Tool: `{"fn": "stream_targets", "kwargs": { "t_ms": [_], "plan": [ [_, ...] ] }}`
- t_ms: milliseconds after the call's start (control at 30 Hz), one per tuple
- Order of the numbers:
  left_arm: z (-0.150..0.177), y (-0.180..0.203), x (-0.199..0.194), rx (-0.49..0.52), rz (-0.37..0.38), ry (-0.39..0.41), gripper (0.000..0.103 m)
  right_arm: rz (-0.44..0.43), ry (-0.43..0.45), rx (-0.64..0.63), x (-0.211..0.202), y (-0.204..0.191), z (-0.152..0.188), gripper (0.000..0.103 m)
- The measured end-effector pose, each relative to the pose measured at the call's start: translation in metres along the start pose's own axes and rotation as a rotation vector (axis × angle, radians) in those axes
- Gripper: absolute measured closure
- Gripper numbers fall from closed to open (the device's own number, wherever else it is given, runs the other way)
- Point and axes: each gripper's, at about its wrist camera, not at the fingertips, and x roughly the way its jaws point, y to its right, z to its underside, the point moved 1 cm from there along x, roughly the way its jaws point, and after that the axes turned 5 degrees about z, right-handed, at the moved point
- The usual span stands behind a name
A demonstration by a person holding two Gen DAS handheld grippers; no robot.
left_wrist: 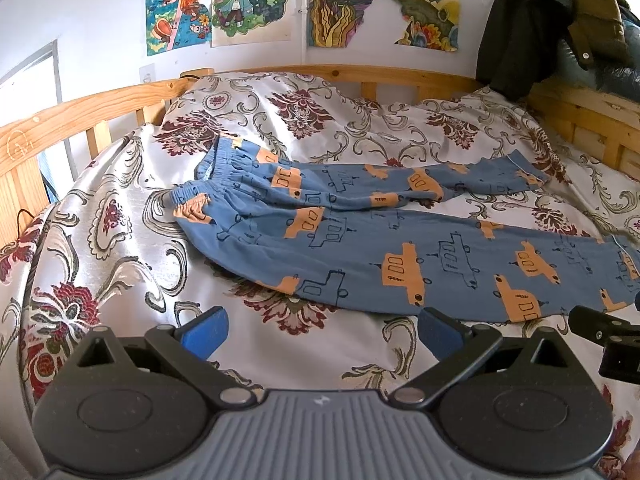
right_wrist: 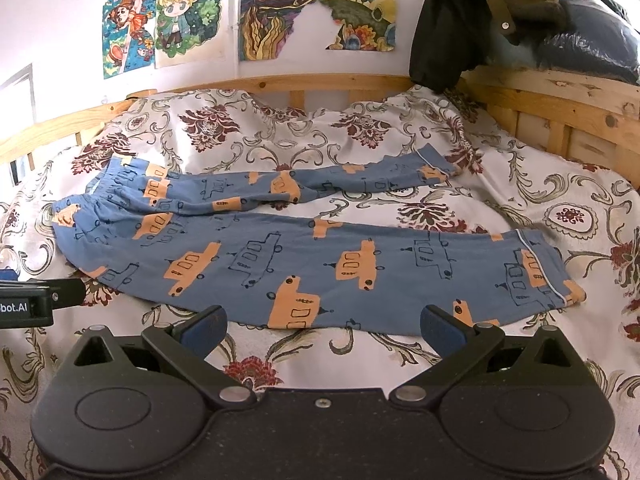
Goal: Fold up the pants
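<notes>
Pants [left_wrist: 360, 248] spread flat on floral bedspread [left_wrist: 120, 240], waistband left, legs apart. Soft, light, floppy cloth, I'd guess; best pinched at waistband and cuffs. My left gripper [left_wrist: 322, 334] and right gripper [right_wrist: 322, 330] both spread wide, holding nothing.

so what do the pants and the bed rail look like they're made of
The pants look like soft matte knit, probably cotton: they lie limp with a gathered elastic waistband. The bed rail is light, bare-looking wood, likely pine, with visible knots and grain.
</notes>
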Motion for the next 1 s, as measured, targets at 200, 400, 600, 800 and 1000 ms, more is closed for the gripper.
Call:
{"fn": "stream_targets", "kwargs": {
  "t_ms": [200, 400, 600, 800, 1000],
  "plan": [
    [0.0011, 0.0004, 0.0008, 0.002, -0.004, -0.003, 0.0, 0.0, -0.006, 0.002, 0.0, 0.0002, 0.0008, 0.001],
    [0.0016, 0.0003, 0.0012, 0.002, -0.007, -0.004, 0.0, 0.0, -0.005, 0.0, 0.0003, 0.0007, 0.0007, 0.001],
    [0.0014, 0.0009, 0.0017, 0.004, -0.011, -0.008, 0.0, -0.001, -0.005, 0.001, 0.0004, 0.0011, 0.0008, 0.001],
    [0.0019, 0.0009, 0.0019, 0.003, -0.012, -0.008, 0.0, -0.002, -0.005, 0.001, 0.0006, 0.0012, 0.001, 0.001],
    [0.0035, -0.0001, 0.0032, -0.006, 0.002, -0.014, 0.0, 0.0, -0.007, 0.005, 0.0009, 0.0023, 0.0021, 0.001]
  ]
}}
